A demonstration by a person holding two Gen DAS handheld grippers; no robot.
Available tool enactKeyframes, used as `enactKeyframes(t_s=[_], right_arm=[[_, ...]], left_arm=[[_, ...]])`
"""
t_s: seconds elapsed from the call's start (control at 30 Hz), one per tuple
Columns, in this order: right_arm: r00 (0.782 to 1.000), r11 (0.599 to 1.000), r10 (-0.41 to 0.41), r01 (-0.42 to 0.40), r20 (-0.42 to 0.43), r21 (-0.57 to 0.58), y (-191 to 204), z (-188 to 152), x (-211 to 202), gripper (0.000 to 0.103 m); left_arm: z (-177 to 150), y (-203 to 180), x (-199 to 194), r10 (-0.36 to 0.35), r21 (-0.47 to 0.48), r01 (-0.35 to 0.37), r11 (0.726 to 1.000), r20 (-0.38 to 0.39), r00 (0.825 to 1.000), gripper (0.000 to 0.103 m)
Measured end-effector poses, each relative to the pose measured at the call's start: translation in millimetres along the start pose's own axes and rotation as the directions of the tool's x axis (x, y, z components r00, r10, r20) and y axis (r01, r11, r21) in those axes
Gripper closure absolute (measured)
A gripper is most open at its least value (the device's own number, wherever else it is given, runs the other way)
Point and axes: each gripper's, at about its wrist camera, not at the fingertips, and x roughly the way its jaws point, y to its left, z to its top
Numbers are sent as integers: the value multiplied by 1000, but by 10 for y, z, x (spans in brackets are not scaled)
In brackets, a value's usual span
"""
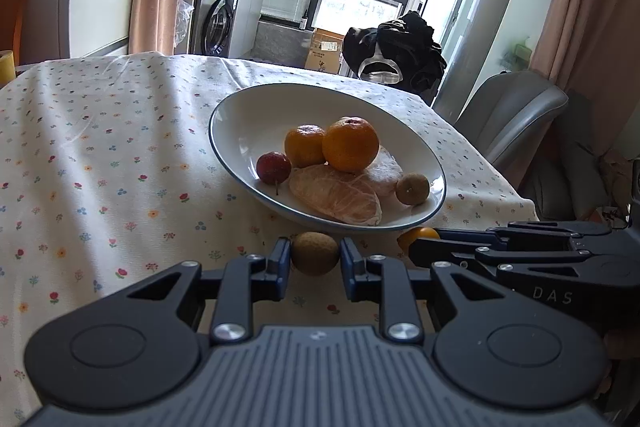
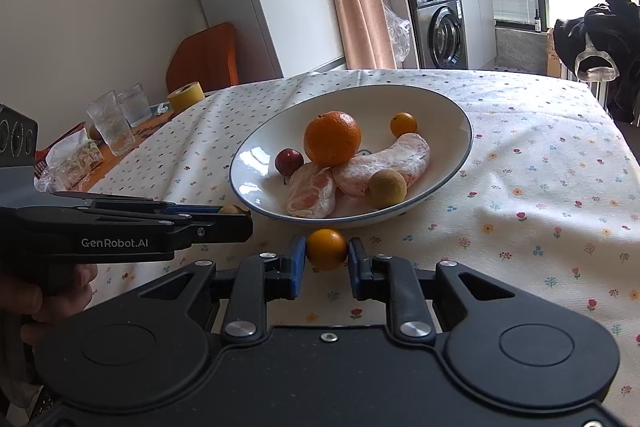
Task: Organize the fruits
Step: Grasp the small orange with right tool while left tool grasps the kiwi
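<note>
Sitting between the blue pads of the left gripper (image 1: 314, 261), a brownish round fruit (image 1: 314, 253) is pinched just off the near rim of the white plate (image 1: 240, 107) on the flowered tablecloth (image 1: 100, 147). Beside it the right gripper (image 2: 327, 262) is closed on a small orange fruit (image 2: 326, 249) — also at the plate's near rim. On the plate lie a big tangerine (image 2: 332, 138), two peeled citrus pieces (image 2: 312, 191), a red fruit (image 2: 289, 161) and another brownish one (image 2: 386, 188). Two glasses (image 2: 110, 123) stand near the table's far left corner.
</note>
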Motion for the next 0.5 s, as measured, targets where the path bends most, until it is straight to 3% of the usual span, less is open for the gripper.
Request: enactKeyframes(t_s=[0.5], right_arm=[[998,1000,-4,6,57,-20,99,45,-277,82]], left_arm=[[25,-63,-347,8,1,-8,1000,81,997,78]])
